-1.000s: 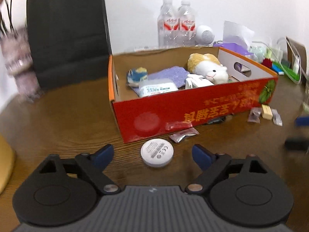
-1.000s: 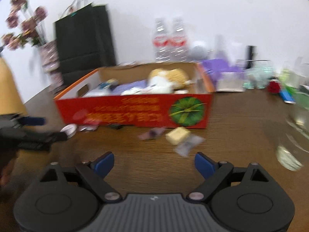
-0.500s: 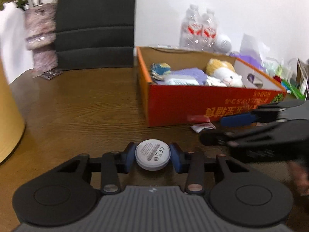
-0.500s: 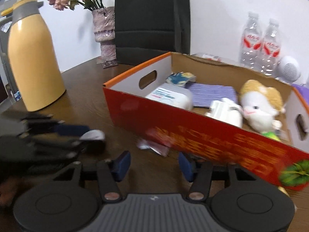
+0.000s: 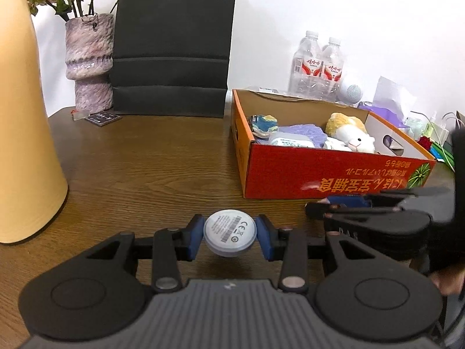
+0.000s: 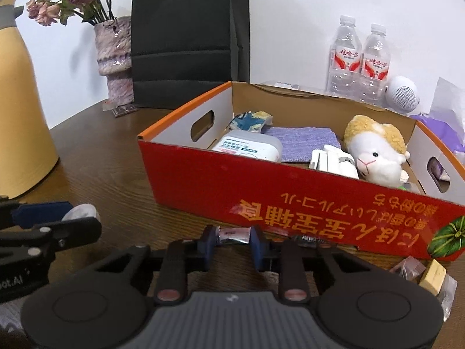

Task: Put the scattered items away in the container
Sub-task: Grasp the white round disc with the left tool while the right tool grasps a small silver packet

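My left gripper (image 5: 229, 234) is shut on a white round disc (image 5: 229, 226) and holds it just above the wooden table, left of the red cardboard box (image 5: 319, 171). From the right wrist view the disc (image 6: 80, 212) peeks out of that gripper (image 6: 62, 218) at the left edge. My right gripper (image 6: 232, 244) is closing on a red and silver candy wrapper (image 6: 234, 235) at the foot of the box's front wall (image 6: 261, 192), and both pads touch its ends. The box holds a plush sheep (image 6: 377, 151), a purple cloth and a wipes pack.
More wrappers (image 6: 407, 266), a yellow block (image 6: 433, 273) and a dark wrapper (image 6: 308, 240) lie along the box's front. A yellow thermos (image 5: 26, 131) stands at the left. A vase (image 5: 88, 61), a black bag (image 5: 174, 43) and water bottles (image 5: 318, 64) line the back.
The left gripper shut on the disc and raised it off the table. The right gripper swung left to the box's front and narrowed its jaws around the candy wrapper.
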The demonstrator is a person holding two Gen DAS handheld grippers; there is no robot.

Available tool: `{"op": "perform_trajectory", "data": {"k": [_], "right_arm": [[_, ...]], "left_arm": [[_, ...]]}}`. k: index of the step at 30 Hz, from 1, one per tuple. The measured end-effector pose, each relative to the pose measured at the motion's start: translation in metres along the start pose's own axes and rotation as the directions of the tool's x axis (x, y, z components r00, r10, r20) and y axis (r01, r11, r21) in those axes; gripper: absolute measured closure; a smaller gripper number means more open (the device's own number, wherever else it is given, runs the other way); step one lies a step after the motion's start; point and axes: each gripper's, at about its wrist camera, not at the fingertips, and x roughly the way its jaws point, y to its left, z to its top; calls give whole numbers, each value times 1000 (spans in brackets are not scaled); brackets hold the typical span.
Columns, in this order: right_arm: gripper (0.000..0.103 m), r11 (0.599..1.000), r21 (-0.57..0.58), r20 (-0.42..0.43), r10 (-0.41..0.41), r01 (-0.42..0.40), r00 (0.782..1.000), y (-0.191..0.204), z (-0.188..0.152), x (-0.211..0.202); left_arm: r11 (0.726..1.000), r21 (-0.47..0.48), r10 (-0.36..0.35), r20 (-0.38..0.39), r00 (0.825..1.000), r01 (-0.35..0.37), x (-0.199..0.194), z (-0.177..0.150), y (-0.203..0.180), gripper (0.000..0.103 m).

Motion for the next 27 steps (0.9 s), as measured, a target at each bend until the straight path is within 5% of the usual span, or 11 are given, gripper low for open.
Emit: {"op": "perform_trajectory", "data": {"k": [9, 14, 19, 21, 25, 27], "right_arm": [[80, 1000, -6, -23, 17, -17, 1000, 24, -58, -83], [101, 995, -64, -8, 70, -70, 998, 45, -82, -131], [101, 987, -101, -38, 125, -128, 991, 54, -103, -155], [99, 981, -102, -29, 163, -165, 986, 52, -111, -166], [71, 954, -144, -4, 267, -264, 964, 56, -105, -173], [70, 929, -151, -27, 337, -337, 941, 69, -91, -159]], "left_arm": [[998, -47, 39, 28, 999, -38, -57, -50, -24, 63], [996, -78, 56, 31, 998, -54, -113, -80, -42, 63], [987, -105, 127, 47, 991, -121, -145, -95, -42, 63], [982, -120, 151, 38, 988, -146, -153, -102, -38, 63], [966, -146, 219, 28, 975, -213, -170, -112, -21, 63], [953, -160, 263, 25, 964, -256, -179, -116, -6, 63]]}}
